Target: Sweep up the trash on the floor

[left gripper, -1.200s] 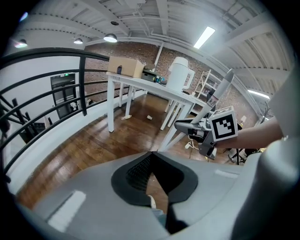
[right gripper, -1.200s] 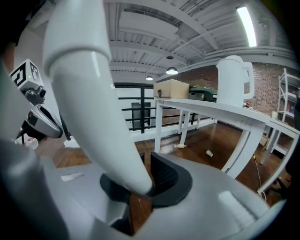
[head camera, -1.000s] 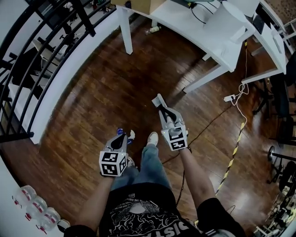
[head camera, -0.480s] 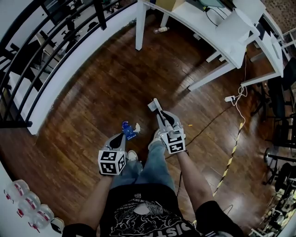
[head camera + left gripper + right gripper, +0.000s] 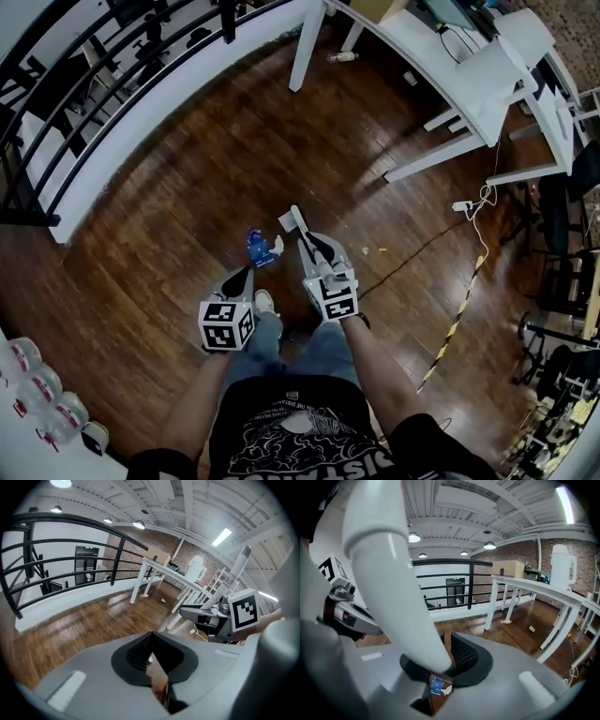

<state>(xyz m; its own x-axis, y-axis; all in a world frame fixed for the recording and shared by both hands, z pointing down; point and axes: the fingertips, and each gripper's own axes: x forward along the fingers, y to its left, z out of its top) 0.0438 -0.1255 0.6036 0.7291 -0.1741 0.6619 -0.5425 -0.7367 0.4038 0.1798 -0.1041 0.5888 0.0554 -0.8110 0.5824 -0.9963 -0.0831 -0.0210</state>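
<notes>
Right gripper (image 5: pixel 312 249): jaws clamped on a white handle (image 5: pixel 389 573) that rises steeply past its camera. No view shows what hangs at the handle's lower end.
Left gripper (image 5: pixel 157 670): jaws a narrow slit apart with only floor showing through, so nothing is held.
Trash: a blue-and-white wrapper (image 5: pixel 255 247) lies on the wooden floor (image 5: pixel 169 216) just beyond both grippers' tips, with a white scrap (image 5: pixel 277 245) at its right side. An orange bit (image 5: pixel 380 250) lies further right, and a bottle (image 5: pixel 342 57) lies far off beneath the white table (image 5: pixel 487 75).
Risk, wrapper: it looks light and crumpled, so a fast stroke would probably flick it away rather than gather it.
Risk, cable: the cable (image 5: pixel 412 251) on the right could snag anything dragged toward the orange bit.
Risk, grippers: the two sit close together, so a wide swing of the handle may knock the left one or the shoe (image 5: pixel 264 302) just near of the wrapper.
Edges: a white kerb (image 5: pixel 159 117) under the black railing (image 5: pixel 94 94) closes the left and far-left side. Table legs stand far right, and striped tape (image 5: pixel 459 309) lies right.
Open room: broad bare boards far and left of the wrapper.
</notes>
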